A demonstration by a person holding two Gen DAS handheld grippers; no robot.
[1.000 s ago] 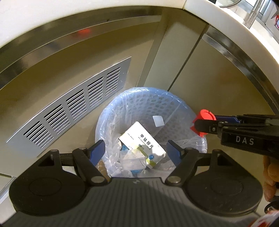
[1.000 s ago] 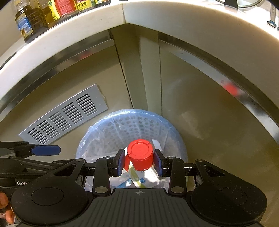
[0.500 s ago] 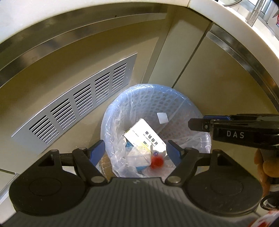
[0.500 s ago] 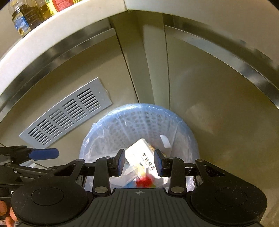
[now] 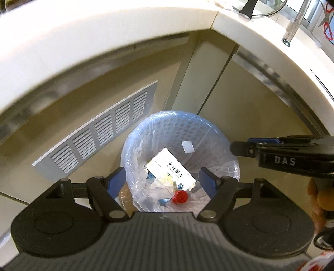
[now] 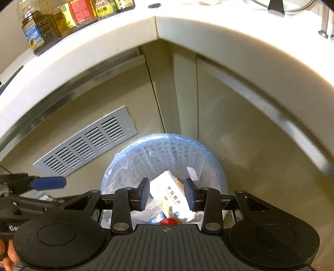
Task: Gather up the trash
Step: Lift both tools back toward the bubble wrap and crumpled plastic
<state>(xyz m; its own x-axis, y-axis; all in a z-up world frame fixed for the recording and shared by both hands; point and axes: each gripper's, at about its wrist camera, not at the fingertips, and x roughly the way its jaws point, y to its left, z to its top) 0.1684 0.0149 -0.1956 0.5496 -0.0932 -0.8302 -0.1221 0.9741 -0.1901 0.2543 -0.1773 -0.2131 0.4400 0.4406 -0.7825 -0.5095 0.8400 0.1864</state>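
A light blue bin [image 5: 210, 129] lined with a clear bag stands on the floor in the cabinet corner; it also shows in the right wrist view [image 6: 217, 166]. Inside lie a white medicine box [image 5: 170, 166], clear plastic wrap and a red cap [image 5: 180, 197]; the red cap [image 6: 170, 221] is partly hidden in the right wrist view. My left gripper [image 5: 163, 180] is open and empty above the bin's near rim. My right gripper [image 6: 167, 193] is open and empty above the bin, and shows in the left wrist view [image 5: 246, 148].
A grey vent grille [image 5: 100, 133] is set in the left cabinet panel. A white countertop [image 6: 187, 31] curves overhead, with oil and sauce bottles [image 6: 62, 18] at its back left. A metal faucet post [image 5: 294, 23] stands at the upper right.
My right gripper opened and let go of the red cap, which dropped into the bin. Both grippers have since risen away from the bin.
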